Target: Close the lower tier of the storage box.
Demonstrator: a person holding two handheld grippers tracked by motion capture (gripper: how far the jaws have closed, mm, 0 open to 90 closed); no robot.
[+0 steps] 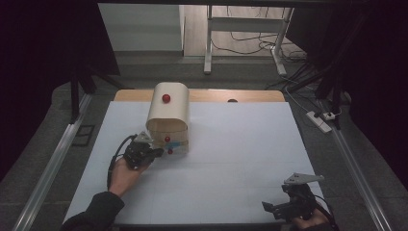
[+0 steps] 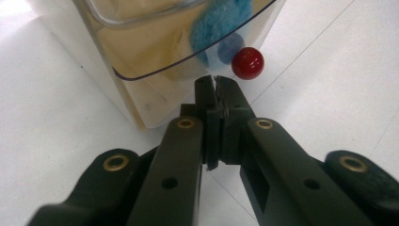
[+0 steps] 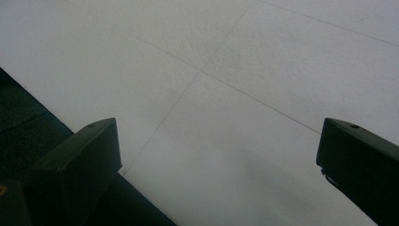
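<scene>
A cream, round-topped box (image 1: 167, 113) stands on the white table (image 1: 231, 154), with a red knob (image 1: 166, 98) on its curved lid. In the left gripper view its clear front flap (image 2: 155, 52) shows a fuzzy blue thing (image 2: 216, 21) behind it and a red knob (image 2: 247, 62) at its lower edge. My left gripper (image 2: 216, 82) is shut, its tips at the flap's rim just left of that knob; I cannot tell whether they pinch the rim. It sits at the box's front left corner (image 1: 153, 152). My right gripper (image 3: 219, 155) stands open over bare table by the front right edge (image 1: 269, 208).
Metal rails (image 1: 57, 159) run along both sides of the table. A power strip (image 1: 320, 120) and cables lie on the floor at the back right. A white desk frame (image 1: 208, 48) stands beyond the table. The table's dark front edge (image 3: 28, 117) is close to my right gripper.
</scene>
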